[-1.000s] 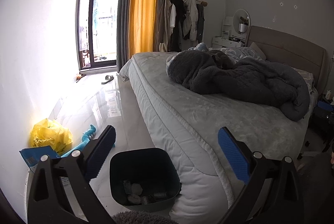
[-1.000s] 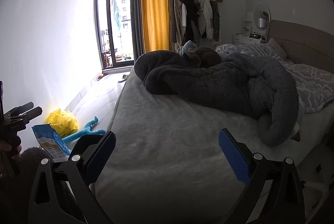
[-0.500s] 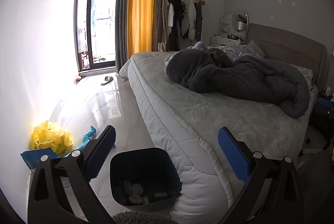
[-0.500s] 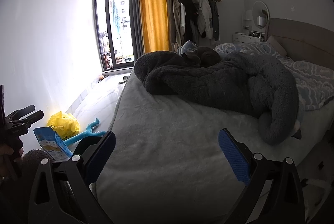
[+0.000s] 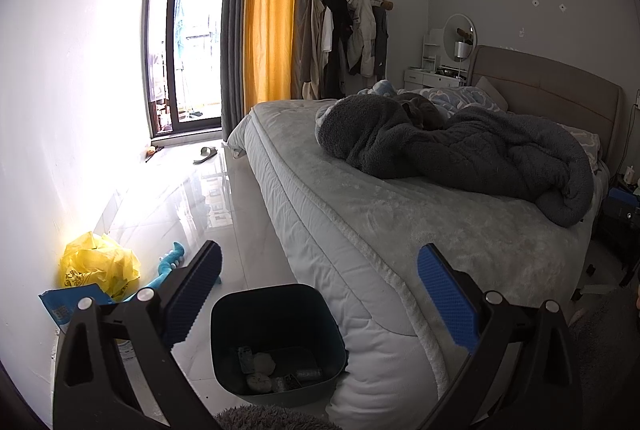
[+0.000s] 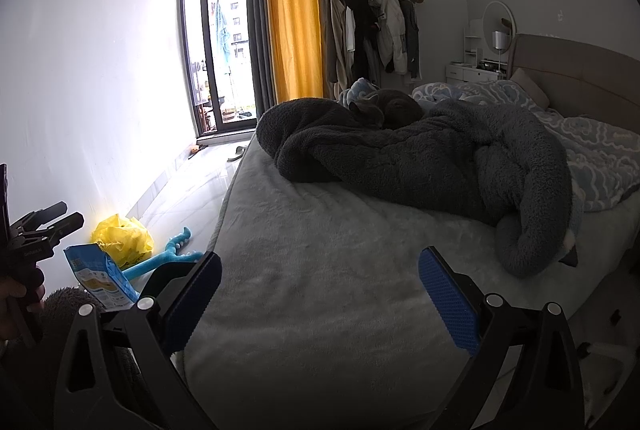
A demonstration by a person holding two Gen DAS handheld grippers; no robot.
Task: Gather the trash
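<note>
Fingers (image 5: 448,300) spread — bed (image 5: 400,213), glossy floor (image 5: 192,197).

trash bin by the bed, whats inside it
The dark trash bin holds a few crumpled pale wads and some small dark wrappers on its bottom. Its near wall hides whatever lies against that side. Both claws are open and empty.

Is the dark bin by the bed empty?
No. The dark bin already holds a few crumpled scraps and small wrappers at its bottom.
</note>
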